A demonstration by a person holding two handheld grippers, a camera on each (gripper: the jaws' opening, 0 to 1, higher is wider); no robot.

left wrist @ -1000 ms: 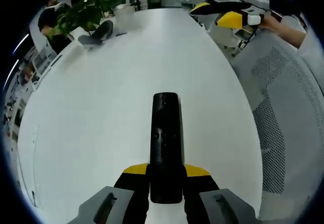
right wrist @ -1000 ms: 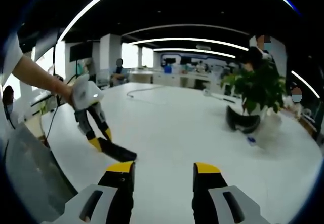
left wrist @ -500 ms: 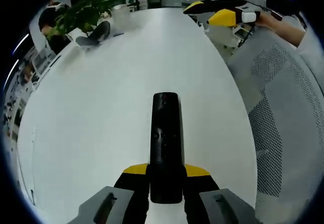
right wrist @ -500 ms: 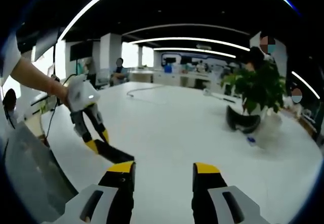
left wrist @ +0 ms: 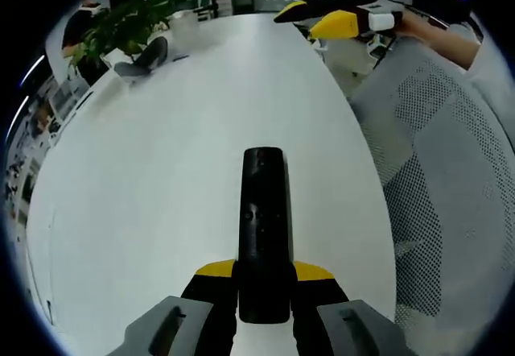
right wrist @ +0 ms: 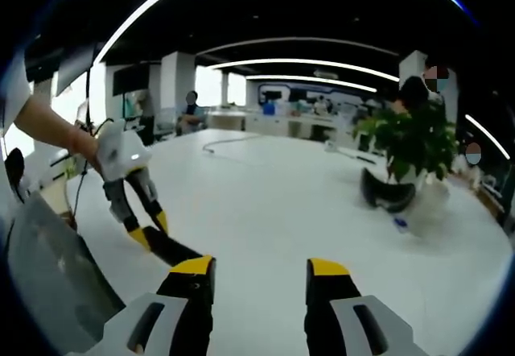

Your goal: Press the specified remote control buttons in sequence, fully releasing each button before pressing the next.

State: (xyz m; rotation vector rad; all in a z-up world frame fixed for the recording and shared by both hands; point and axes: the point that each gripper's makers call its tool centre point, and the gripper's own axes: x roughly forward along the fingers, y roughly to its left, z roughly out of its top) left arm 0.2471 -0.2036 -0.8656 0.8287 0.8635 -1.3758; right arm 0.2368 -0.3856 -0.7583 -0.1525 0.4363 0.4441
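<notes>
Your left gripper (left wrist: 262,279) pinches the remote (left wrist: 263,227) steady over the desk (left wrist: 161,171) so your right gripper (right wrist: 261,279), fingers spread, can press buttons.

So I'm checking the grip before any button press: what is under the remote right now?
The remote is clamped between the left gripper's jaws above the white table. Its body covers whatever lies directly beneath, so contact with the table cannot be told.

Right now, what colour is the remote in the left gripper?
Black, glossy. The remote shows best in the left gripper view, clamped by the left gripper.
</notes>
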